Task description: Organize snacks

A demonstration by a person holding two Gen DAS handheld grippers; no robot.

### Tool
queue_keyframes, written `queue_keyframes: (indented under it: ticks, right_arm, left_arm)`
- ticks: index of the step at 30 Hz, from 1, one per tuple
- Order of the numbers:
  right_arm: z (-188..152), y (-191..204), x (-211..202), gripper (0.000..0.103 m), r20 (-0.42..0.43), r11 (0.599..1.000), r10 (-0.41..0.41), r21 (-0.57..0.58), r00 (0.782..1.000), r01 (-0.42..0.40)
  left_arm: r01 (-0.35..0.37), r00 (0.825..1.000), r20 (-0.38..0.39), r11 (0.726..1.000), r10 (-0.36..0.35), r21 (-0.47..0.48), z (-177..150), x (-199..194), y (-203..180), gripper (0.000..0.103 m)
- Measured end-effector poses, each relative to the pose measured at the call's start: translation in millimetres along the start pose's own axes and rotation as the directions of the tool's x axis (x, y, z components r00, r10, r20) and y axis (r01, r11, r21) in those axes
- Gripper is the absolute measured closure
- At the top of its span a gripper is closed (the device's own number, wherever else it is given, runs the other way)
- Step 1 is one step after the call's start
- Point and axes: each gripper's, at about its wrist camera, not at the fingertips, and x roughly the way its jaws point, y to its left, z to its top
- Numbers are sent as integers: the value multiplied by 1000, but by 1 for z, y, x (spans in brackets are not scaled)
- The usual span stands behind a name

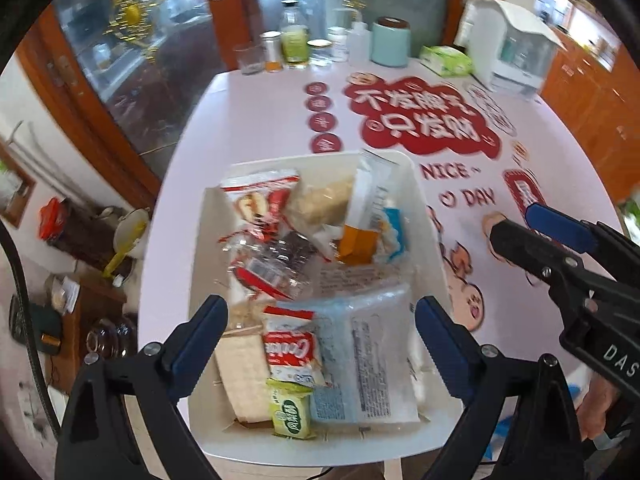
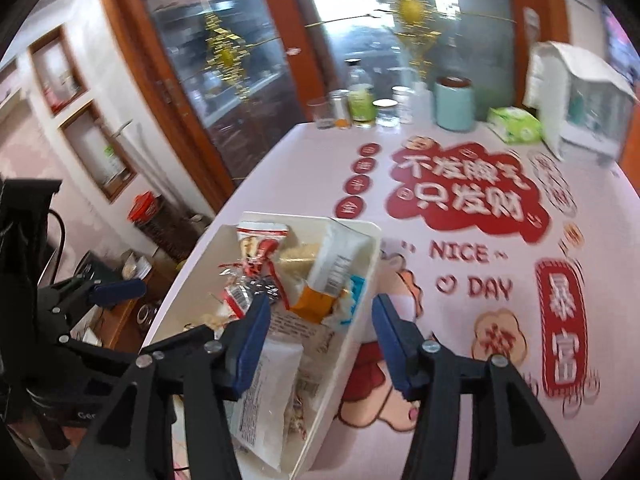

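Snacks are all piled in a white bin (image 1: 426, 216) sitting on the near edge of a pink tablecloth (image 1: 256, 112) with red cartoon prints.

Nearest thing in the left wrist view is the left gripper (image 1: 322, 350) at the bottom of the frame, hanging right over the bin with its blue-padded fingers (image 1: 200, 334) spread wide and nothing between them. Just under it: a small green packet (image 1: 291, 411) at the bottom centre, a red and white cookie packet (image 1: 291, 347) above that, a pale cracker pack (image 1: 240, 368) on the left and a big clear bag with a printed label (image 1: 370, 344) on the right.

Further up the bin there's a clear wrapper with something dark inside (image 1: 276, 260), an orange packet (image 1: 358, 244), and another red and white packet (image 1: 262, 198) leaning at the far end.

The right gripper (image 1: 516, 224) pokes in from the right edge of that frame, over the tablecloth beside the bin. In its own view the right gripper (image 2: 318, 344) straddles the bin's right wall (image 2: 352, 320) — 1 finger inside, 1 outside, jaws apart and not pinching anything; blurry, mind you.

Way back at the top of the frame, the table's far edge has a teal canister (image 1: 391, 42), a few jars and bottles (image 1: 295, 42), a green tissue pack (image 1: 446, 60) and a white box-like thing (image 1: 512, 52). Behind all that, glass cabinet doors (image 1: 132, 40) with wooden frames.
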Motion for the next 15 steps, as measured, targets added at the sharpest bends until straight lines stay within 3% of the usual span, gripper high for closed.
queue_keyframes:
  ticks: [7,15]
  right_arm:
    - [-20,-18,-22,44,-19,990,-76,118,997,78]
    - [-22,-33,-63,42,-26,980,-170,98,985,172]
  left_arm:
    - [52,998,25,997,-53,59,-5,-13,-26,9]
    - [58,995,79,996,-64,70,-8,-41,-63,9]
